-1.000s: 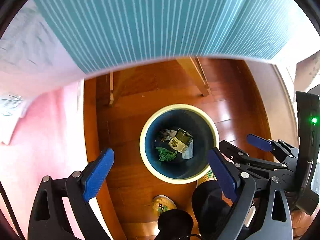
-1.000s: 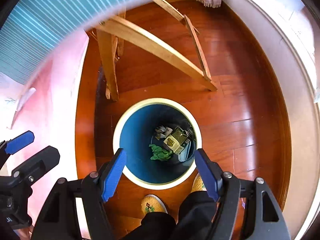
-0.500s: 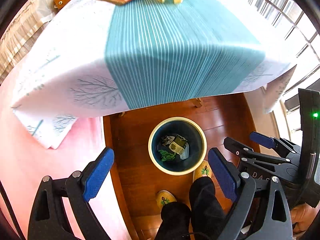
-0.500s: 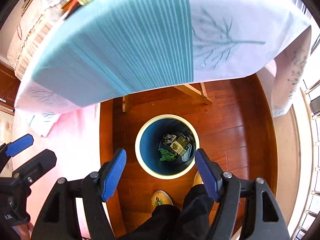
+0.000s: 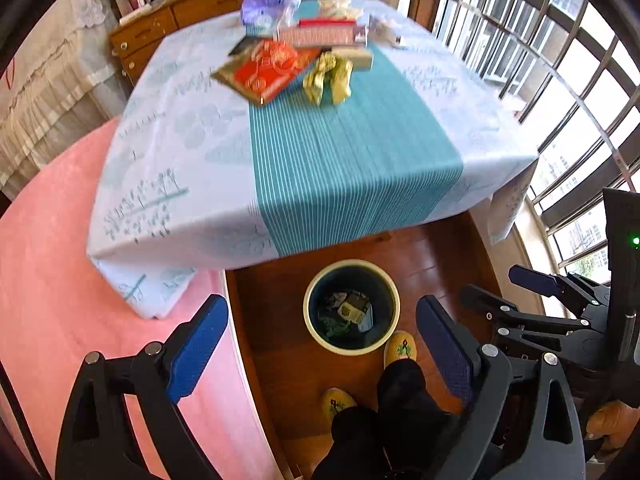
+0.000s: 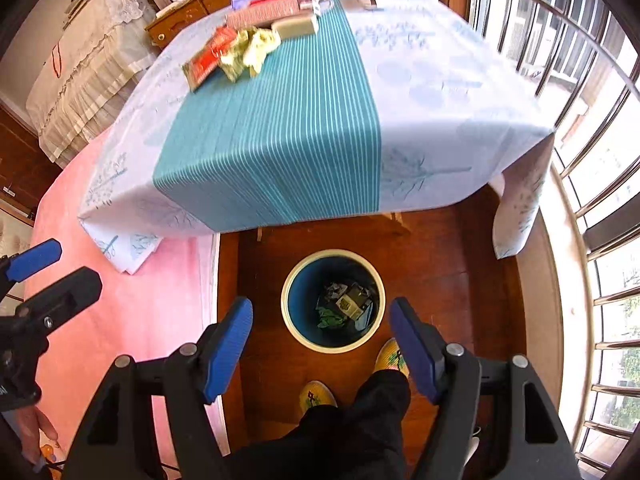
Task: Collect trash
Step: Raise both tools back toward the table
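A round bin (image 5: 308, 312) (image 6: 290, 312) with a cream rim and blue inside stands on the wooden floor below the table's near edge, with several scraps in its bottom. Both grippers hang high above it. My left gripper (image 5: 320, 338) is open and empty. So is my right gripper (image 6: 322, 336); it also shows at the right of the left wrist view (image 5: 500, 292). On the far half of the table lie a red packet (image 5: 266, 68) (image 6: 208, 56), a crumpled yellow-green wrapper (image 5: 328, 76) (image 6: 250, 50) and a flat cream box (image 5: 356, 56) (image 6: 296, 26).
The table (image 5: 340, 168) (image 6: 272, 128) wears a white cloth with a teal striped runner. A purple bag (image 5: 268, 8) and a pink box (image 5: 320, 34) lie at its back. A person's dark legs and yellow slippers (image 5: 400, 350) stand by the bin. Pink rug (image 5: 60, 320) left, windows right.
Both grippers have risen well above the bin. The bin looks smaller, and the table top with its litter has come into sight. Both jaws stay wide apart.
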Tool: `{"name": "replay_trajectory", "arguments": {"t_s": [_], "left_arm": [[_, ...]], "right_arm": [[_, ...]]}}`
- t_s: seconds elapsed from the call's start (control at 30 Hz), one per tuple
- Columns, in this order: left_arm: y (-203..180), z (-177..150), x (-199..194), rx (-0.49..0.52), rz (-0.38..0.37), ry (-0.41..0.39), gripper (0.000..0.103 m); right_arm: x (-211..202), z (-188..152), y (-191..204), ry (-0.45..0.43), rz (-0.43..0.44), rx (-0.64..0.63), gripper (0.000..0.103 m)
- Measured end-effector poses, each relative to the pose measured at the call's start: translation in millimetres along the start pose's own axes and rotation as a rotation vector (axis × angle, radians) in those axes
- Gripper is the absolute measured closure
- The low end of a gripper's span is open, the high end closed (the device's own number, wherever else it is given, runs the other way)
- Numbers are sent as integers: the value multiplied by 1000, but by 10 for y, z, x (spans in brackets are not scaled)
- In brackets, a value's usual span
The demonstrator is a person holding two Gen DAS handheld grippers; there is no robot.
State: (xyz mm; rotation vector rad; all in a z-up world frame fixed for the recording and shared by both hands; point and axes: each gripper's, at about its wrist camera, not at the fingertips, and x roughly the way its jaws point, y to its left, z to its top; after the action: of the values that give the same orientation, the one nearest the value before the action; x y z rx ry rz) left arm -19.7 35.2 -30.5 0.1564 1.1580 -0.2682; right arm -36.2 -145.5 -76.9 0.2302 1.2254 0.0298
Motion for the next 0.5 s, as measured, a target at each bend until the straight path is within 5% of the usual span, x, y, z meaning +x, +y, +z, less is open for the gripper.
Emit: {"name": "replay_trajectory", "arguments": {"t_s": [0.5], "left_arm": [[71,692,-902,18,21,-285,9]], "right_arm": [[-1039,654,137,-300,-67,-19,31]]}}
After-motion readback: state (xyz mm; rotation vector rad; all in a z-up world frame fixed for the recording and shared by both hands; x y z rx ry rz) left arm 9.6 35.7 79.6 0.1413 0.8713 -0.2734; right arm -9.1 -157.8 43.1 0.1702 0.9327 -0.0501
